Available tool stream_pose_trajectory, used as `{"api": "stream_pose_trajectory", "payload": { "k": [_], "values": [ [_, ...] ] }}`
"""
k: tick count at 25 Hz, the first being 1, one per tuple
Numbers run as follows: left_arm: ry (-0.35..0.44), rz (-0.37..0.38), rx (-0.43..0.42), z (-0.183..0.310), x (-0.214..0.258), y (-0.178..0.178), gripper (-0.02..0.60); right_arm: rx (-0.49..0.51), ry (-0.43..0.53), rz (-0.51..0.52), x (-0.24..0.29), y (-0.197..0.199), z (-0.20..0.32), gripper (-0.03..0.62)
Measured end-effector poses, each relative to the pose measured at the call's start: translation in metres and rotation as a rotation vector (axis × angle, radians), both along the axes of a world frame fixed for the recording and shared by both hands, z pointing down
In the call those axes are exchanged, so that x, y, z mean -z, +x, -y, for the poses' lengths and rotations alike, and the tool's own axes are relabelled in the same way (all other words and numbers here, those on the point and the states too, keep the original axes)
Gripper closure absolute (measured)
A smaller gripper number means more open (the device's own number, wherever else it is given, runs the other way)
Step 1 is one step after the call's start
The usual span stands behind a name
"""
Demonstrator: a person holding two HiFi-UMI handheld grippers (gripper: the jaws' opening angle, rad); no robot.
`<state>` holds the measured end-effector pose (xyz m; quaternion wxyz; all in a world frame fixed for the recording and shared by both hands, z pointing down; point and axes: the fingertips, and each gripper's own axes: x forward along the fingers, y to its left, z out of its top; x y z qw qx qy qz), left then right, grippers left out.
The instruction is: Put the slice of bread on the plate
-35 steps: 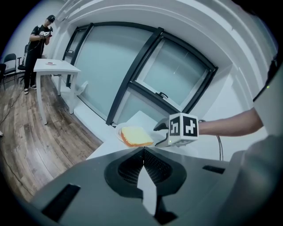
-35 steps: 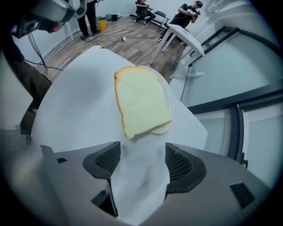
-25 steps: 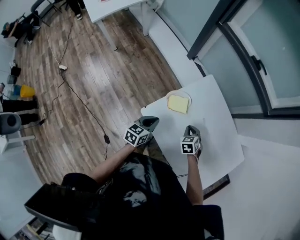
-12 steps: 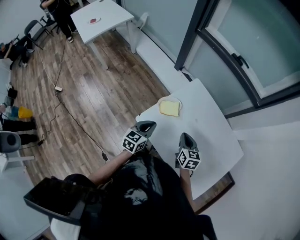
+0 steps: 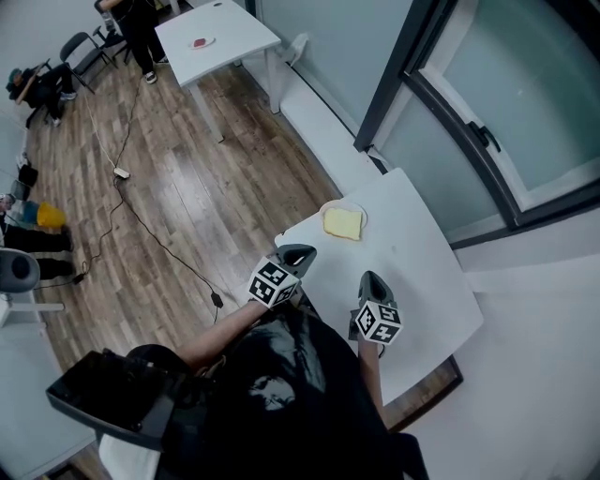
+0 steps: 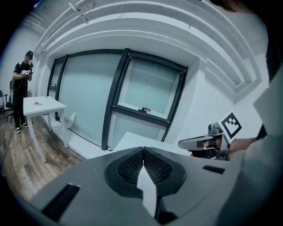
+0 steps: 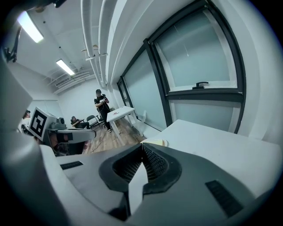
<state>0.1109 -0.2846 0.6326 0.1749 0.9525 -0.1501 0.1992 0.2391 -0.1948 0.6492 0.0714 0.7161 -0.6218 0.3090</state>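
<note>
A pale yellow slice of bread (image 5: 342,222) lies on a small white plate (image 5: 357,208) near the far left corner of the white table (image 5: 412,272). The same plate (image 7: 157,142) peeks just above my jaws in the right gripper view. My left gripper (image 5: 302,251) hangs at the table's near left edge, jaws shut with nothing between them. Over the table's near side, my right gripper (image 5: 369,277) is likewise shut and empty. Both grippers are held well short of the plate, and in the left gripper view the left gripper (image 6: 143,151) points toward the window.
A glass wall with dark frames (image 5: 450,112) runs behind the table. A second white table (image 5: 214,36) stands far back on the wood floor, with a person (image 5: 141,28) beside it. Cables (image 5: 141,197) trail across the floor at left.
The head camera tilted, so the table and plate shifted slightly in view. The right gripper's marker cube sits lower in the picture than a second ago; the bread stays on the plate.
</note>
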Motion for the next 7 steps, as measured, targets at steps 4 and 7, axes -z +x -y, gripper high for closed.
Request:
{"api": "stream_pose_trajectory", "payload": {
  "k": [4, 7],
  "values": [
    [-0.007, 0.002, -0.005, 0.0003, -0.0034, -0.0008, 0.578, 0.008, 0.003, 0.006, 0.0002, -0.003, 0.0048, 0.585],
    [-0.014, -0.005, -0.009, 0.0021, -0.0039, 0.0004, 0.578, 0.023, 0.008, 0.01, -0.0004, -0.0045, 0.0103, 0.585]
  ]
}}
